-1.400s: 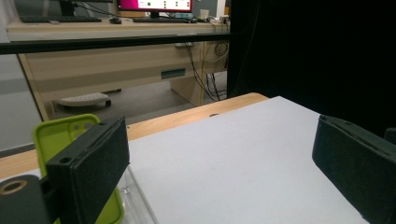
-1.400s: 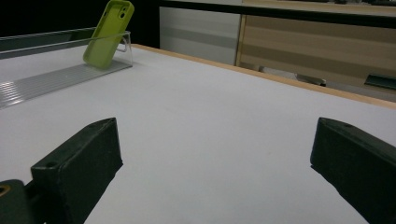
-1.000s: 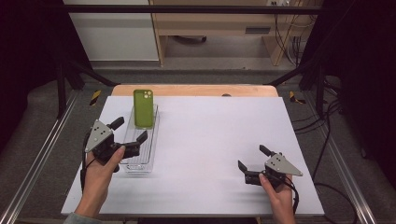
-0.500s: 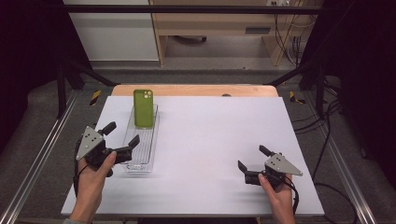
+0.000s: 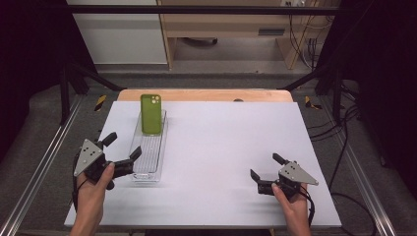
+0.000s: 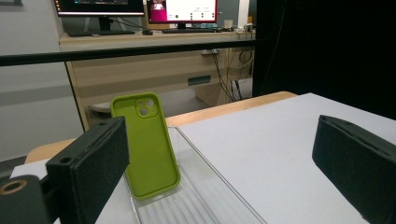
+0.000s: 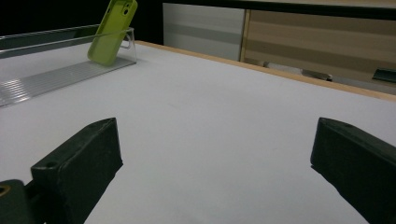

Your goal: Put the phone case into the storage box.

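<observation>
Your left gripper (image 5: 120, 151) sits near the desk's (image 5: 236, 147) left edge, toward the near-left corner, jaws spread wide and gripping nothing. Its right jaw tip is just beside the near end of the clear tray (image 5: 147, 164); touching or not, can't tell. In the left gripper view the green phone case (image 6: 146, 144) stands between the two jaws farther off, tilted back, camera cutout up, its foot in the tray (image 6: 205, 196). The tray is long and narrow, running from near the desk's far-left corner toward the near edge. The case (image 5: 151, 113) leans at the tray's far end. Your right gripper (image 5: 266, 173) is near the desk's near-right corner, jaws also spread, holding nothing, well apart from the tray. The right gripper view has bare desk between the jaws, with the case (image 7: 112, 31) far off at the upper left.
</observation>
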`<control>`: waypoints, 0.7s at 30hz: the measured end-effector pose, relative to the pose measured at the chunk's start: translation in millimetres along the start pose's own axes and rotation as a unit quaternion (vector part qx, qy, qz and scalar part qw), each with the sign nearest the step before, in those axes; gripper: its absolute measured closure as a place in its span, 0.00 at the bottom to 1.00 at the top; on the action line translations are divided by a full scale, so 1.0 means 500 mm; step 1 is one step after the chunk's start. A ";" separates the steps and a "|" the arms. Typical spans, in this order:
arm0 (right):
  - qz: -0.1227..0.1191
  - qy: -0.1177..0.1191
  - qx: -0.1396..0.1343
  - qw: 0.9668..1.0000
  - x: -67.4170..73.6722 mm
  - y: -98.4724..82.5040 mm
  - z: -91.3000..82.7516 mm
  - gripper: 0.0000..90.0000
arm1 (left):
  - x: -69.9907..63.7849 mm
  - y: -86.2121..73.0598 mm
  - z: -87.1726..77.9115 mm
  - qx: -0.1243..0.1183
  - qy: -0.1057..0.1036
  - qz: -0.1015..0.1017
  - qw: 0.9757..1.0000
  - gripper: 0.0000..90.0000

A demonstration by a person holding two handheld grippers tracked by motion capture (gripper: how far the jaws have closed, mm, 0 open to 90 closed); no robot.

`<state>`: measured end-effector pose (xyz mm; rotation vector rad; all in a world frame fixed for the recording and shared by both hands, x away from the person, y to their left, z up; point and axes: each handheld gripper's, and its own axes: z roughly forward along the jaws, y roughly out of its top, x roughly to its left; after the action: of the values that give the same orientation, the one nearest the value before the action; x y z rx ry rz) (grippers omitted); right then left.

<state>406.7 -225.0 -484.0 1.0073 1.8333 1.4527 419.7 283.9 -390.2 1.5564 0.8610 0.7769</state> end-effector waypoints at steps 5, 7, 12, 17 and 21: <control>-0.001 0.000 0.001 1.000 0.001 0.000 0.000 0.02 | 0.003 -0.010 -0.006 -0.004 -0.003 0.006 1.000 0.04; 0.000 0.000 0.002 1.000 0.001 0.000 0.001 0.02 | 0.006 -0.015 -0.009 -0.007 -0.002 0.005 1.000 0.04; 0.000 0.001 0.003 1.000 0.002 -0.001 0.001 0.02 | 0.012 -0.029 -0.017 -0.008 0.001 0.001 1.000 0.04; -0.001 0.001 0.005 1.000 0.002 -0.002 0.003 0.02 | 0.018 -0.041 -0.024 -0.009 0.008 -0.003 1.000 0.05; -0.002 0.001 0.004 1.000 0.002 -0.002 0.003 0.02 | 0.023 -0.048 -0.031 -0.010 0.013 -0.004 1.000 0.05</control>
<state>407.0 -223.7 -485.4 1.0069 1.8438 1.4457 409.6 303.7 -411.6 1.5272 0.8741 0.7996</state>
